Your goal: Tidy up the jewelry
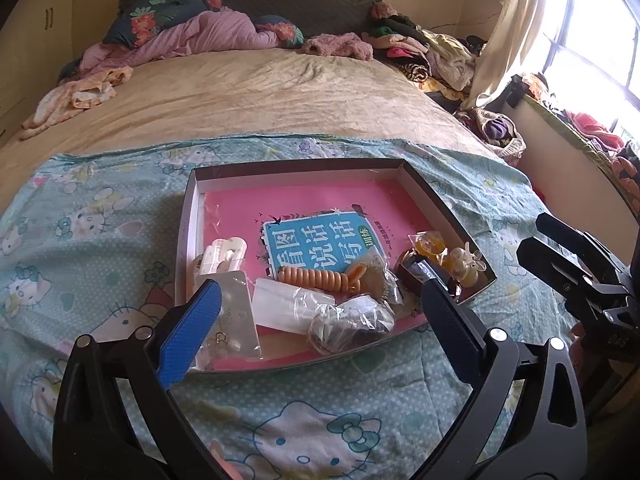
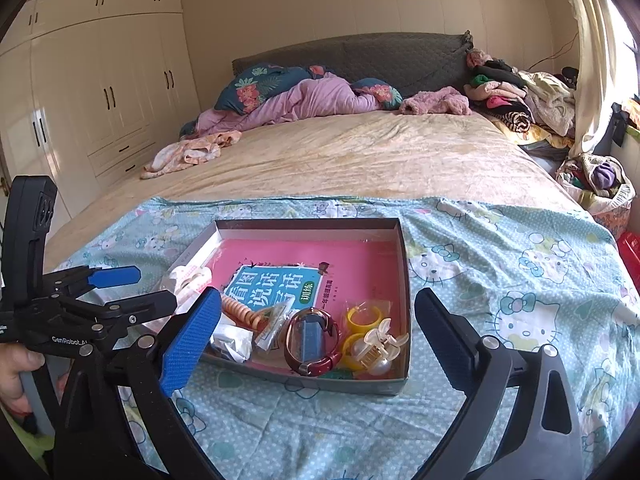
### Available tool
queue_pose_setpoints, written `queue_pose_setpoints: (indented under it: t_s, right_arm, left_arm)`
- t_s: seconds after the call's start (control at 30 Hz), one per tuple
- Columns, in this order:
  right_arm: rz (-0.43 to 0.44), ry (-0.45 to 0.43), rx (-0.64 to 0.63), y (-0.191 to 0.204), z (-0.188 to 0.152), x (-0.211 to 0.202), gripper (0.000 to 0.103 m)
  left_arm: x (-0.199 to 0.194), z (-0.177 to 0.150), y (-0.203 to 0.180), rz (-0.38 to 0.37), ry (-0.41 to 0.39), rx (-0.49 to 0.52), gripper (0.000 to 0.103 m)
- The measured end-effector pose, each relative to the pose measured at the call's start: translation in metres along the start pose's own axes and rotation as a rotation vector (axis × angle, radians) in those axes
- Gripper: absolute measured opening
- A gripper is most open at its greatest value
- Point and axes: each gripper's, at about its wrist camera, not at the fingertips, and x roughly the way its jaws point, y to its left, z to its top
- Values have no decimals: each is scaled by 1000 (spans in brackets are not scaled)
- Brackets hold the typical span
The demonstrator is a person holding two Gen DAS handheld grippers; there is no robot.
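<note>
Pink-lined shallow cardboard tray (image 2: 402, 280) on the bed held jumbled jewelry: maroon bangle (image 2: 312, 340), yellow rings (image 2: 362, 316). Left tool (image 1: 320, 312) and right tool (image 2: 320, 328) gaped empty; sorting seemingly unstarted.

Left wrist view: looks forward and down along its fingers from the foot of the bed (image 1: 280, 92), close over the shallow box (image 1: 192, 216), headboard at upper frame. Right wrist view: same heading, set further right, box (image 2: 404, 280) at lower centre. Both share box, bed, window side.
</note>
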Motion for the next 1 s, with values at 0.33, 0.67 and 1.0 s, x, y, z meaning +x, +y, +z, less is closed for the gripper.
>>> queue_pose_setpoints:
  t_s: [0.33,0.67,1.0]
  right_arm:
    - [5,-17,-18,9,1,-16,98]
    - [2,-39,-17,16,-10,-42,98]
    - [-15,2,-13,18,-38,-60,98]
  left_arm:
    - [-17,-4,0,22,-23,4,93]
    - [-43,-20,0,31,-57,-6,93]
    - [-64,-48,-2,34,-71,-19,93]
